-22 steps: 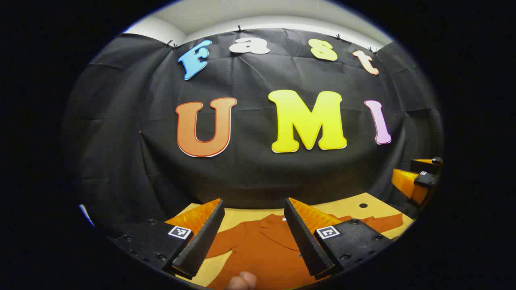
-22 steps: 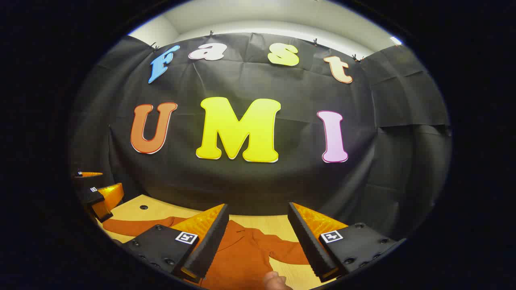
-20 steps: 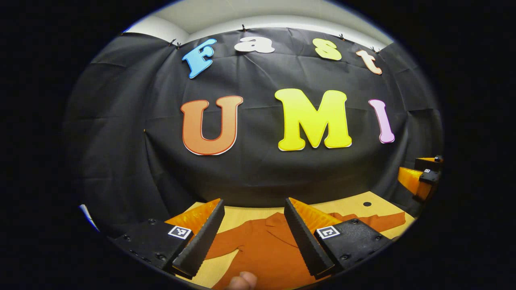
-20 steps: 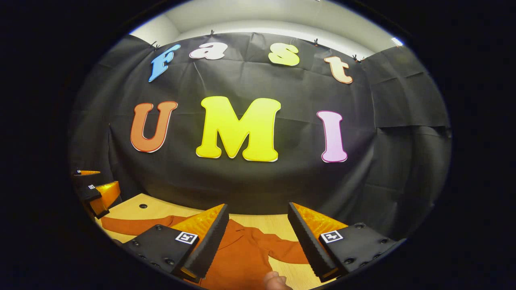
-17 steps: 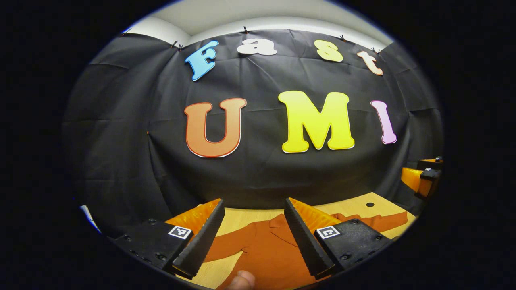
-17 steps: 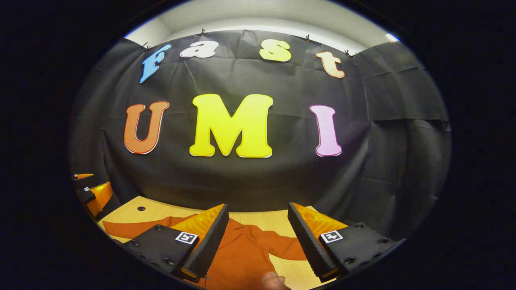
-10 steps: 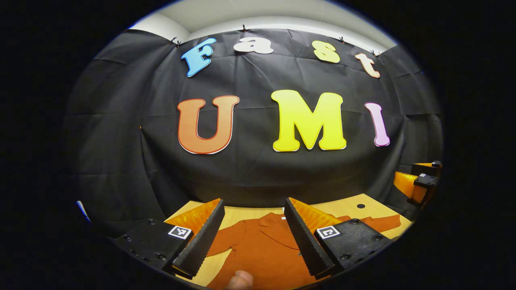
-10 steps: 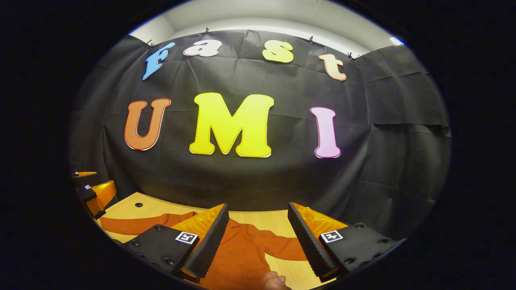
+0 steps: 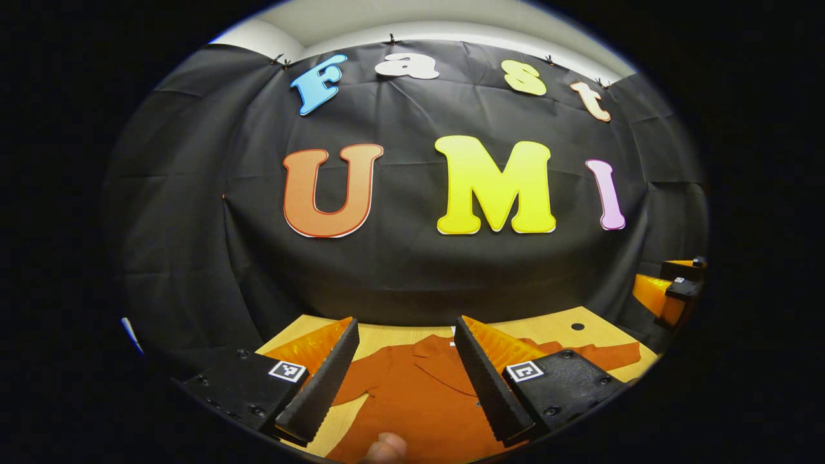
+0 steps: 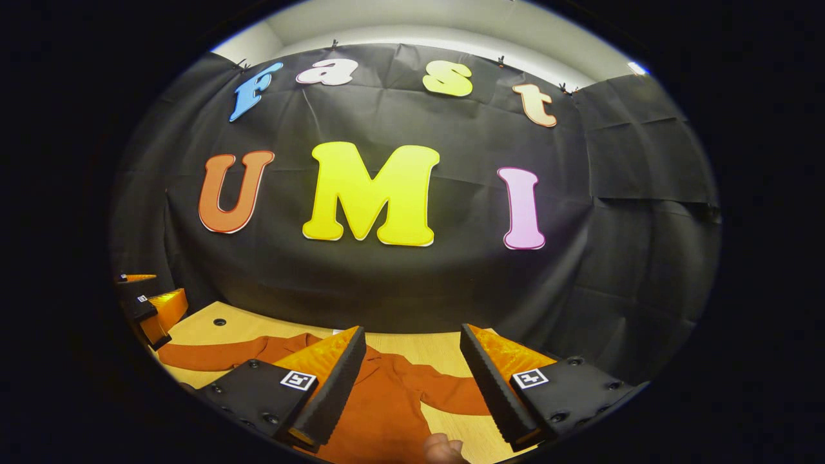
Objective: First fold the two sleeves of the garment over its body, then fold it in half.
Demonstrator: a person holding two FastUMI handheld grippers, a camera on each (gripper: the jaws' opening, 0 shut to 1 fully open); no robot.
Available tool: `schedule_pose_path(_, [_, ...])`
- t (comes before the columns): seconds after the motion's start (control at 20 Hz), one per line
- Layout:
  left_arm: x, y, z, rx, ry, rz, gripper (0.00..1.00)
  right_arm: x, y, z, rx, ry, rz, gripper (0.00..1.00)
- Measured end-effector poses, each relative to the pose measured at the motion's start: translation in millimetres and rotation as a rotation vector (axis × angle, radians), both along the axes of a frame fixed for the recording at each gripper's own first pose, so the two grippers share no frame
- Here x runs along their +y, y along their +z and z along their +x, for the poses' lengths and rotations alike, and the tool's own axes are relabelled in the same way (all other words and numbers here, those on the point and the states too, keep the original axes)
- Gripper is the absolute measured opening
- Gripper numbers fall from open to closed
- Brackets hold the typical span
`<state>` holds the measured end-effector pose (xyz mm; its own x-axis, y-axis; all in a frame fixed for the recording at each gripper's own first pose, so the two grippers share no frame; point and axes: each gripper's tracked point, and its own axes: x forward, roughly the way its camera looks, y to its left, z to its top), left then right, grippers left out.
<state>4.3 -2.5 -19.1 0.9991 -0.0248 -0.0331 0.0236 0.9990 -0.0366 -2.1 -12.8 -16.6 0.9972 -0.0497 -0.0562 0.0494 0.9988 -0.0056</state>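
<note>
Black cloth is hung behind a pale wooden counter point(image 9: 554, 325), on which one rust-orange garment point(image 9: 412, 393) is laid flat, collar toward the cloth.

Change noted: against the views of half a second ago, more of the counter and garment is now taken in by both cameras, and the cloth sits slightly higher in view. Both claws are judged to have been tipped a little downward toward the garment. No cloth has been shifted; both sleeves are laid out as before. The task is therefore judged not yet begun, with the first sleeve fold pending.

Count:
- Garment, one. Seen in the right gripper view point(image 10: 387, 399) between the fingers of the right claw.
- Sleeves, two, both spread outward, neither folded over the body. One sleeve point(image 9: 602, 353) is stretched toward the counter's right edge in the left gripper view; the other point(image 10: 451, 393) is seen past the right claw's fingers.
- Claws, two. Left claw point(image 9: 403, 374): spread wide, nothing held, poised above the garment's chest. Right claw point(image 10: 409, 383): likewise spread, nothing pinched. Each is also caught at the edge of the other's view.
- Counter hole point(image 9: 577, 327), one.
- Fingertip point(image 9: 385, 446) of the holding hand, one at the bottom of each view.
</note>
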Motion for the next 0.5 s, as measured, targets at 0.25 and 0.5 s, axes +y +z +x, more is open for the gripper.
schedule_pose_path(0.25, [0,-5,3,0.019,0.003,0.004,0.97,-7,-5,5,0.011,-0.015,0.003,0.94])
schedule_pose_path(0.5, [-11,-19,2,0.081,0.024,0.004,0.97,-59,-24,36,0.097,-0.108,0.004,0.94])
